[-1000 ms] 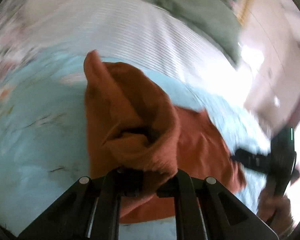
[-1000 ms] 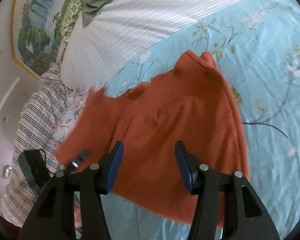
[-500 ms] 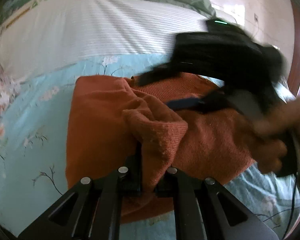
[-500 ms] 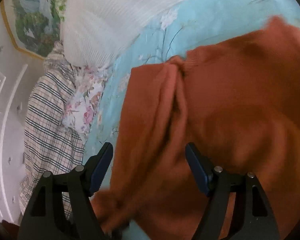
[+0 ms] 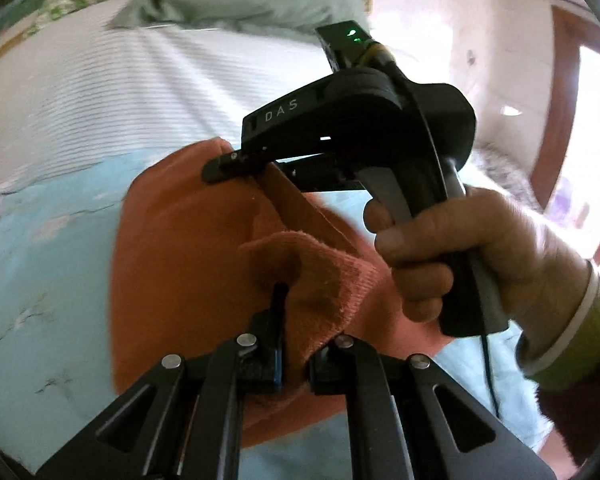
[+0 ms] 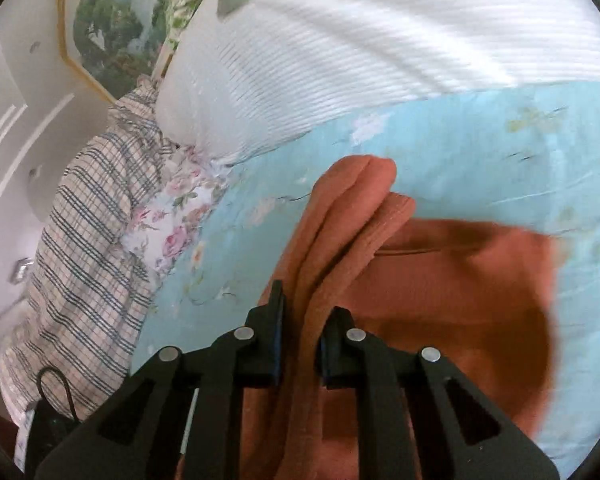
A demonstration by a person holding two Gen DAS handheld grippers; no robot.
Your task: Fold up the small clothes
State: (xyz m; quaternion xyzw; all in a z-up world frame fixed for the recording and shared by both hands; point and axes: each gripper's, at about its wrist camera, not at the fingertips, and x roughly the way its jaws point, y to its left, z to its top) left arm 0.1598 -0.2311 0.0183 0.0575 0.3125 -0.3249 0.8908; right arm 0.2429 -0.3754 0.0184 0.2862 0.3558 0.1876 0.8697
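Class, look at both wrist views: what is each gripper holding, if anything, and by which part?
Both hold the orange sweater. The left gripper pinches a bunched cuff-like end; the right gripper is clamped on a gathered fold along its edge.

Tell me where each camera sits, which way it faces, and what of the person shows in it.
Left wrist: on the left gripper, looking along its fingers at the orange garment it pinches; the right gripper and right hand show.
Right wrist: on the right gripper, facing the pillows; its fingers clamp a garment fold; no hand visible.
Shared: the garment, blue floral sheet and striped white pillow.
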